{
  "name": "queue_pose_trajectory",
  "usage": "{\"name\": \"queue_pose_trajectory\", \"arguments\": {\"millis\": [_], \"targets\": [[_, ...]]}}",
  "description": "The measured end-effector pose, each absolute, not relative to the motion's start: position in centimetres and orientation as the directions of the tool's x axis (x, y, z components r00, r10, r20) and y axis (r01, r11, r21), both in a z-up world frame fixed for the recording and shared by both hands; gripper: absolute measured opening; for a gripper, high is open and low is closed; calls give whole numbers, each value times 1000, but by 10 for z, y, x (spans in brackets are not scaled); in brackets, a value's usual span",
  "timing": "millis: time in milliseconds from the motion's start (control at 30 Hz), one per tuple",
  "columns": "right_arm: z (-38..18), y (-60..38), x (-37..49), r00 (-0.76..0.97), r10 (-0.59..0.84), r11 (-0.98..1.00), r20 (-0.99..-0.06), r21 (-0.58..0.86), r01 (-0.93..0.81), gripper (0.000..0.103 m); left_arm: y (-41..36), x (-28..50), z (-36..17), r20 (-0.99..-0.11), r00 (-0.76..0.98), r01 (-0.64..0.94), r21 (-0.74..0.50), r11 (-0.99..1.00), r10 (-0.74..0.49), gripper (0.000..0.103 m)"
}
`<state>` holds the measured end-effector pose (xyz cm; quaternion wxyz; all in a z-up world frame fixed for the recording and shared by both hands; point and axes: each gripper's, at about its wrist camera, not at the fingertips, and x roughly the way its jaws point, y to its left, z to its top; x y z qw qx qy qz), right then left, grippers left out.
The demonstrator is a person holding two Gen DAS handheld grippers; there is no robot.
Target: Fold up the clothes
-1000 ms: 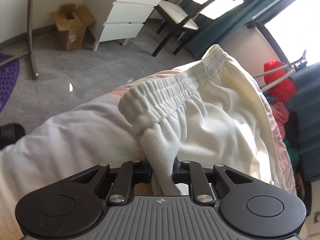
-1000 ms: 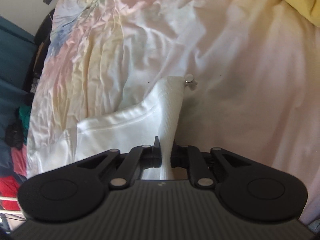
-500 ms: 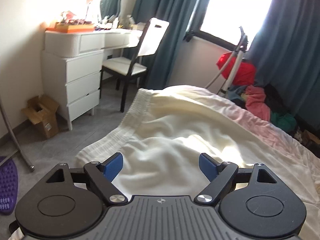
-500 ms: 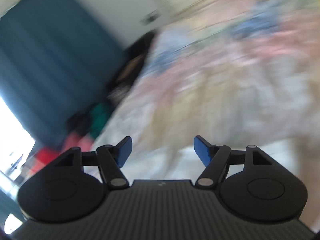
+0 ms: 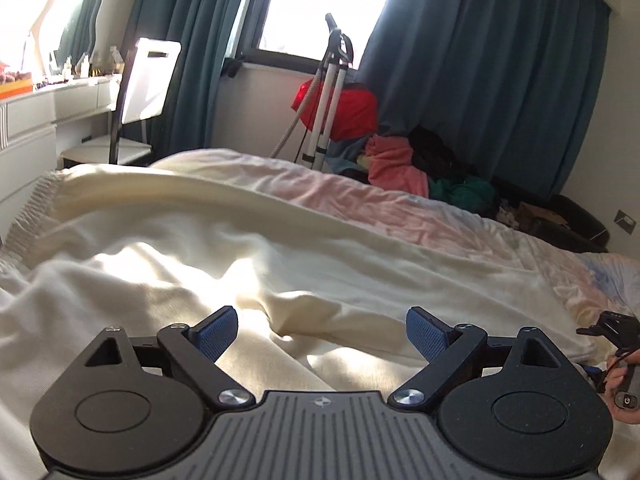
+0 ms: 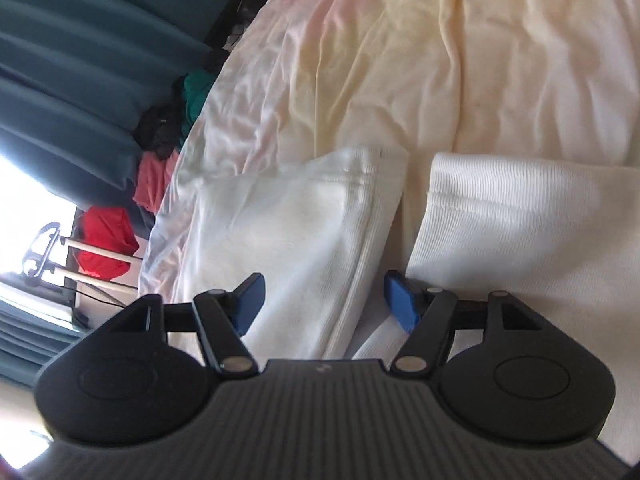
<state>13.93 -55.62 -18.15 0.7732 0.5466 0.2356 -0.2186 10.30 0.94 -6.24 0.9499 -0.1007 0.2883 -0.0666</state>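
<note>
1. Bedroom, teal curtains [image 5: 480, 72]; cream trousers [image 5: 200, 248] spread on bed [image 5: 400, 208].
2. Left gripper [image 5: 322, 334] and right gripper [image 6: 322, 300], clamped on trousers 1.0 s ago, now released, empty above fabric.

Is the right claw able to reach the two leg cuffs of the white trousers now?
Probably yes. The right claw is open and empty, with the left cuff and right cuff lying flat on the bedsheet just ahead, nothing covering them.
</note>
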Motion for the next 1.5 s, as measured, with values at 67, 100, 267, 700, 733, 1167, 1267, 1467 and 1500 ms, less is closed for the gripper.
{"name": "queue_pose_trajectory", "arguments": {"millis": [67, 100, 267, 700, 733, 1167, 1267, 1467, 1500], "targets": [[-181, -557, 146, 807, -100, 337, -582, 743, 578, 71, 7, 110, -80, -570, 803, 59, -216, 975, -175, 93], [-182, -558, 149, 814, -109, 352, -571, 743, 569, 71, 7, 114, -87, -588, 792, 50, -208, 977, -166, 93], [-180, -560, 164, 857, -158, 422, -490, 751, 508, 71, 22, 127, -104, -632, 759, -9, -253, 967, -158, 93], [-192, -560, 187, 882, -70, 468, -467, 765, 442, 60, 27, 124, -106, -645, 751, -57, -279, 959, -143, 93], [-191, -558, 188, 883, -77, 471, -464, 763, 442, 62, 27, 124, -107, -647, 750, -60, -276, 959, -139, 93], [-138, -547, 167, 863, -312, 552, -397, 664, 505, 7, 26, 111, -90, -591, 797, -39, -252, 967, -122, 93], [-168, -561, 165, 803, -309, 492, -510, 637, 594, 7, 27, 110, -86, -585, 802, -37, -250, 967, -121, 93], [-170, -561, 169, 782, -275, 509, -560, 605, 612, 11, 27, 110, -81, -577, 808, -18, -226, 974, -119, 93], [-165, -557, 170, 767, -279, 528, -577, 575, 625, 12, 27, 109, -81, -576, 809, -15, -222, 975, -119, 93]]}}
